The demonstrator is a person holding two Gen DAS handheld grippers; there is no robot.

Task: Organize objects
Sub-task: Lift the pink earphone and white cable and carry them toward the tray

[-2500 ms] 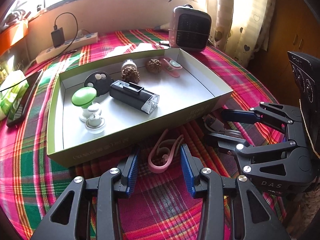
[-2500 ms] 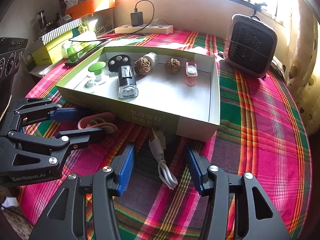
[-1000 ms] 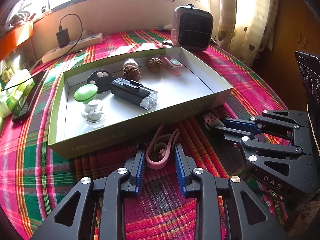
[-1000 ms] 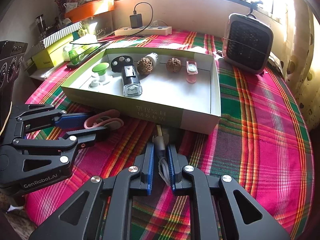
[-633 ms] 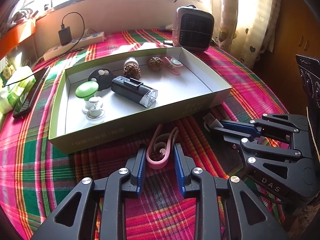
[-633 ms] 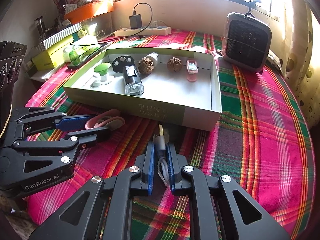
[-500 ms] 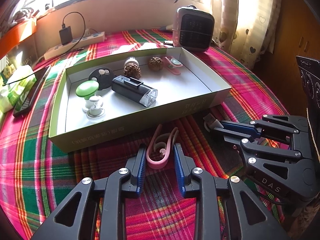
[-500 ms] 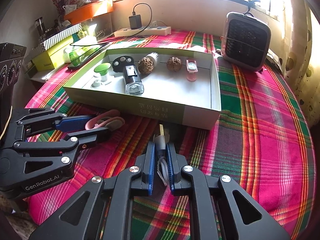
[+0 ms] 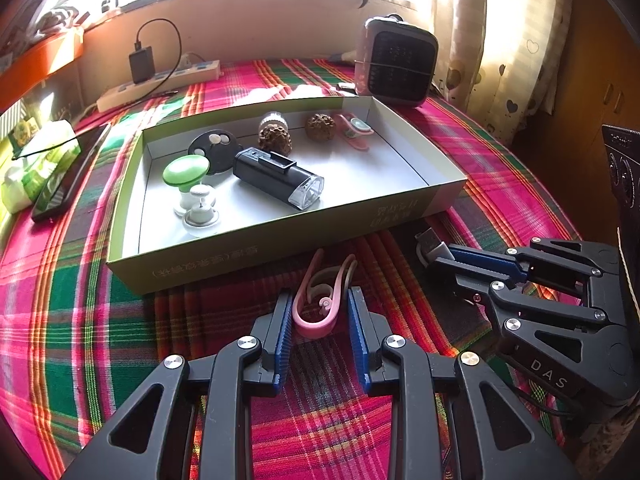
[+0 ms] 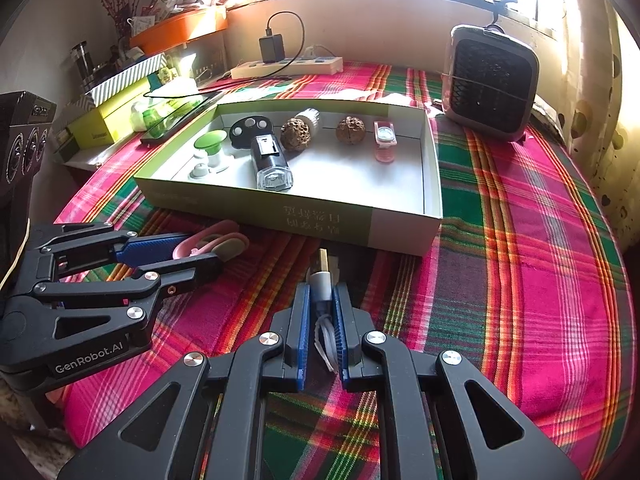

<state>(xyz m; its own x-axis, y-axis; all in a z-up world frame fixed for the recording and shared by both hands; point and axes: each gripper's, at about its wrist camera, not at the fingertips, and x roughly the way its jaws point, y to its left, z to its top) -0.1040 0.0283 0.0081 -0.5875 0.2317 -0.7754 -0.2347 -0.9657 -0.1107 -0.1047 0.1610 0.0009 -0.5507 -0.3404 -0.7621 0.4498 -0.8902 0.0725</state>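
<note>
A shallow green cardboard box (image 9: 280, 236) lies on the plaid cloth and holds a black flashlight (image 9: 276, 176), a green-capped piece (image 9: 186, 170), two walnuts and a pink item. My left gripper (image 9: 316, 304) is shut on a pink looped clip (image 9: 320, 300), just in front of the box's near wall. My right gripper (image 10: 320, 304) is shut on a coiled white USB cable (image 10: 322, 280); its metal plug points at the box (image 10: 360, 224). In the right wrist view the left gripper (image 10: 196, 252) and the pink clip (image 10: 212, 240) are at the left.
A small grey heater (image 9: 396, 64) stands behind the box at the right. A white power strip with a black charger (image 9: 160, 80) lies at the back. A phone and green packets (image 9: 52, 176) lie at the left, with boxes and an orange tray (image 10: 176, 32) beyond.
Both grippers have closed from open, the left on the pink clip and the right on the USB cable. In the last half second nearly nothing moves.
</note>
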